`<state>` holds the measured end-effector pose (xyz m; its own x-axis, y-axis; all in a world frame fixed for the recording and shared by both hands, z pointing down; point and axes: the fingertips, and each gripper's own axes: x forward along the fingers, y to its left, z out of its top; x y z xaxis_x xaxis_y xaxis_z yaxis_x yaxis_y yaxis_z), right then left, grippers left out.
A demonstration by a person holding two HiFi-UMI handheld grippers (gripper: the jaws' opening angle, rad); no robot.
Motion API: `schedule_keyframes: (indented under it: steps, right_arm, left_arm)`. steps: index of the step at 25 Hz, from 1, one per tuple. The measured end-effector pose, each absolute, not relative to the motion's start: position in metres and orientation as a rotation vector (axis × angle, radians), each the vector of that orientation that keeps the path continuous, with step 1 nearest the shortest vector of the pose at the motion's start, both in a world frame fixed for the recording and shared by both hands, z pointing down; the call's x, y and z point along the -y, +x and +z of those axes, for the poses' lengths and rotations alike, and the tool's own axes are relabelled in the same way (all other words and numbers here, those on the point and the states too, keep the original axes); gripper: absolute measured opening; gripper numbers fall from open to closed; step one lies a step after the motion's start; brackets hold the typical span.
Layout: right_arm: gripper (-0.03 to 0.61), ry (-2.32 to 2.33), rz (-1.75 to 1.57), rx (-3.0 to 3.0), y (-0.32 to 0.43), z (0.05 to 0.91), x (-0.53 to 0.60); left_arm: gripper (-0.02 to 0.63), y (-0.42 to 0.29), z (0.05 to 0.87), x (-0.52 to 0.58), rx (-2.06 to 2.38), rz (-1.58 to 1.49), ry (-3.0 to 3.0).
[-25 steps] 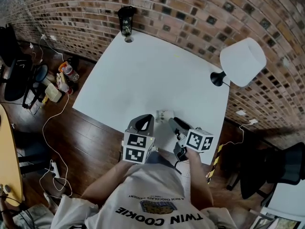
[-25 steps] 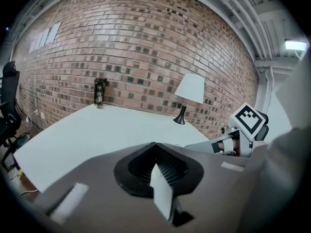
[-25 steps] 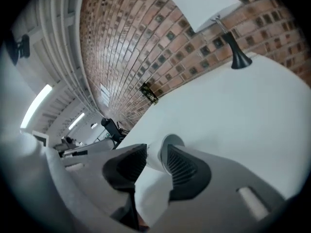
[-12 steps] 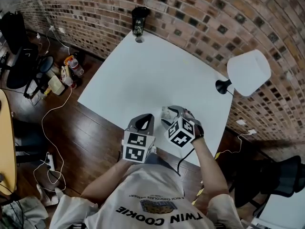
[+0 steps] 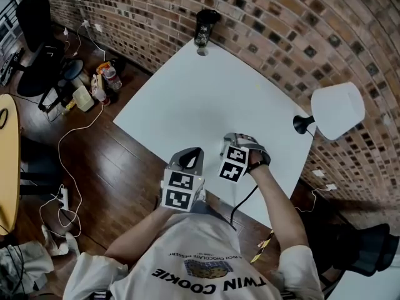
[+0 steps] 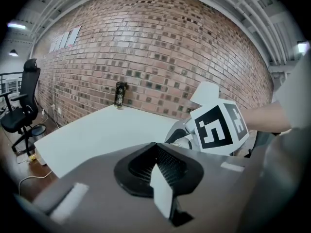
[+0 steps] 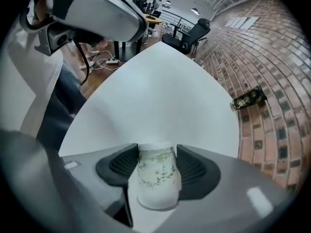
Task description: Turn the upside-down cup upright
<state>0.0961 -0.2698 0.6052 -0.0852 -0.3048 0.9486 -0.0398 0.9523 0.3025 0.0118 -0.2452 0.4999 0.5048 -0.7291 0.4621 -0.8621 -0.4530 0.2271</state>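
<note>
Since a second ago the right tongs point(image 7: 156, 150) have rolled over from lying flat by the near edge and now point steeply down at the counter point(image 5: 187, 99). The marker cube has swung round to face the head camera. The left tongs point(image 6: 158, 166) have only drifted a little along that same edge.

The white counter is bare over most of its width. A white-shaded lamp point(image 5: 337, 110) stands at its right edge and a dark can point(image 5: 204, 25) at the far corner, both well apart from the work.

The left tongs hover off the near edge with their jaws together and nothing between them.

The right tongs are opening, and the jaws now stand wide. The cup point(image 7: 155, 176) stands between them on the counter, near the front edge. The pads lie just beside its sides and seem no longer to press on it.

The cup is small and white, with a green leaf pattern. Its wider end faces up toward the right gripper camera and its narrower end rests on the counter. That reads as upright, though this view does not show plainly whether the upper end is an open mouth.

By my reading the turning is done and the cup is set down. What is left is to lift the right tongs clear without knocking it, then check that it stands steady.
</note>
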Motion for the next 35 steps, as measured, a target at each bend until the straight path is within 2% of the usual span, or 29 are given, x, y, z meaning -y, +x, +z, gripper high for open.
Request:
schedule_keyframes:
  steps: [11, 21, 29, 35]
  right_arm:
    - [0.236, 0.181, -0.323, 1.604, 0.096, 0.602, 0.264]
    - [0.236, 0.666, -0.033, 2.070, 0.088, 0.534, 0.264]
    - [0.236, 1.161, 0.278, 2.436, 0.108, 0.513, 0.266]
    - [0.236, 1.442, 0.388, 2.474, 0.121, 0.528, 0.265]
  left_arm:
    - [0.005, 0.012, 0.498, 0.241, 1.313, 0.411, 2.326]
    - [0.005, 0.022, 0.498, 0.241, 1.273, 0.426, 2.353]
    - [0.005, 0.043, 0.500, 0.240, 1.213, 0.445, 2.386]
    - [0.005, 0.049, 0.501, 0.236, 1.183, 0.462, 2.395]
